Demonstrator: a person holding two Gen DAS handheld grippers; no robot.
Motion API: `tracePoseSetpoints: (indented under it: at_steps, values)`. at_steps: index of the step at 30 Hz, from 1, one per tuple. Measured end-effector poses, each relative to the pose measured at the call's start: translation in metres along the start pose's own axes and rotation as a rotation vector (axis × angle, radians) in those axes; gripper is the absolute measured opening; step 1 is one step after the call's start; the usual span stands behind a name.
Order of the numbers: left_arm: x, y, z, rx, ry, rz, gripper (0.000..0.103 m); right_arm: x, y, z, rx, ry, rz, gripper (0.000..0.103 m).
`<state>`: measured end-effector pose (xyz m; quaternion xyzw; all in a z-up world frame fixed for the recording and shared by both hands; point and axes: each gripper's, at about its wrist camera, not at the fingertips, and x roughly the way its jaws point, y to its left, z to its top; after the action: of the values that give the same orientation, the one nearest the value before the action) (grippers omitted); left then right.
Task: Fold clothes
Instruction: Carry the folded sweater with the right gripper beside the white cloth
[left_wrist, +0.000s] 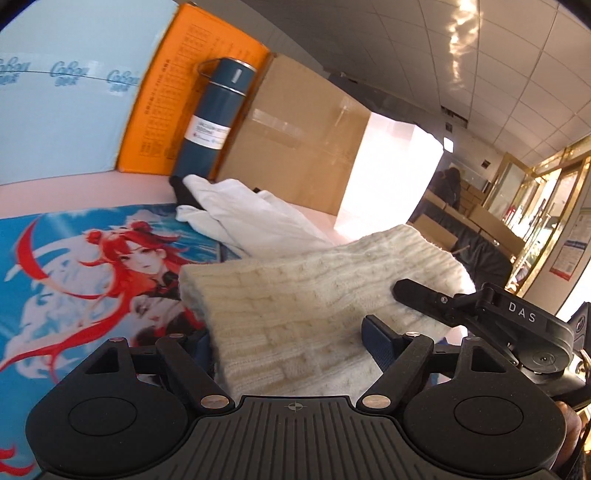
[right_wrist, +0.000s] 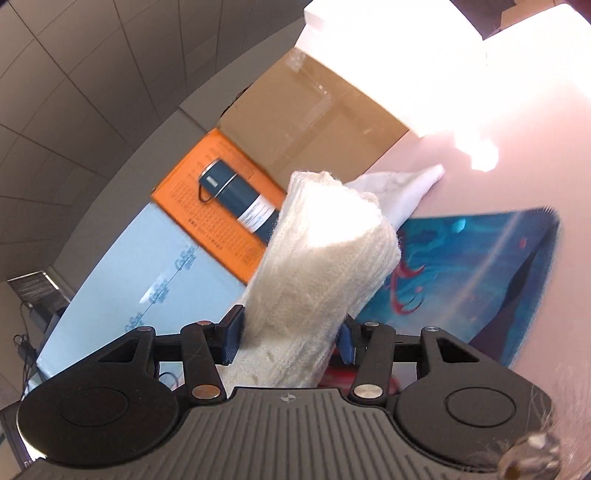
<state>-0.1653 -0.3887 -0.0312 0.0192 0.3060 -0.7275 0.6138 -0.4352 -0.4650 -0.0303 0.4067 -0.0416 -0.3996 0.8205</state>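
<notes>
Holding the knit (left_wrist: 295, 295) clear of the counter (left_wrist: 74, 192): cream, chunky cable-ribbed, folded into a thick band. Right claw (right_wrist: 290, 338) clenched on one end, fabric bunched between its blue pads (right_wrist: 232, 339). Left claw (left_wrist: 291, 343) has the knit lying between its fingers; pads look apart, so grip cannot be told. White cloth (left_wrist: 255, 214) lies crumpled on the counter beyond, beside a blue flask (left_wrist: 212, 118) and anime mat (left_wrist: 92, 266).
</notes>
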Motion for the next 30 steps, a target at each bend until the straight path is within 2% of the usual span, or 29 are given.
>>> tracePoseSetpoints:
  at_steps: [3, 7, 10, 14, 17, 19, 22, 23, 28, 30]
  values:
    - [0.032, -0.022, 0.003, 0.012, 0.014, -0.034, 0.081, 0.004, -0.019, 0.024, -0.033, -0.041, -0.065, 0.047]
    - [0.062, -0.04, 0.005, 0.031, 0.019, -0.049, 0.082, 0.015, -0.038, 0.048, -0.089, -0.051, -0.136, 0.047]
    - [0.072, -0.049, 0.001, 0.091, 0.022, -0.05, 0.083, 0.028, -0.045, 0.058, -0.162, -0.039, -0.213, 0.047]
    - [0.078, -0.049, 0.0, 0.095, 0.029, -0.028, 0.088, 0.044, -0.045, 0.059, -0.273, -0.016, -0.277, 0.048]
    - [0.08, -0.051, 0.0, 0.1, 0.042, -0.011, 0.091, 0.055, -0.043, 0.057, -0.353, -0.018, -0.33, 0.052]
    - [0.084, -0.05, 0.001, 0.094, 0.054, 0.018, 0.097, 0.057, -0.043, 0.057, -0.379, -0.017, -0.363, 0.061]
    - [0.084, -0.046, 0.003, 0.077, 0.057, 0.02, 0.097, 0.059, -0.045, 0.058, -0.383, -0.018, -0.411, 0.075]
    - [0.082, -0.046, 0.003, 0.08, 0.049, 0.017, 0.097, 0.058, -0.043, 0.058, -0.384, -0.029, -0.426, 0.077]
    - [0.063, -0.047, 0.009, 0.095, -0.014, -0.007, 0.097, 0.036, -0.02, 0.054, -0.368, -0.151, -0.481, 0.085]
    - [0.053, -0.044, 0.014, 0.075, -0.033, -0.026, 0.097, 0.023, -0.008, 0.053, -0.347, -0.215, -0.496, 0.093]
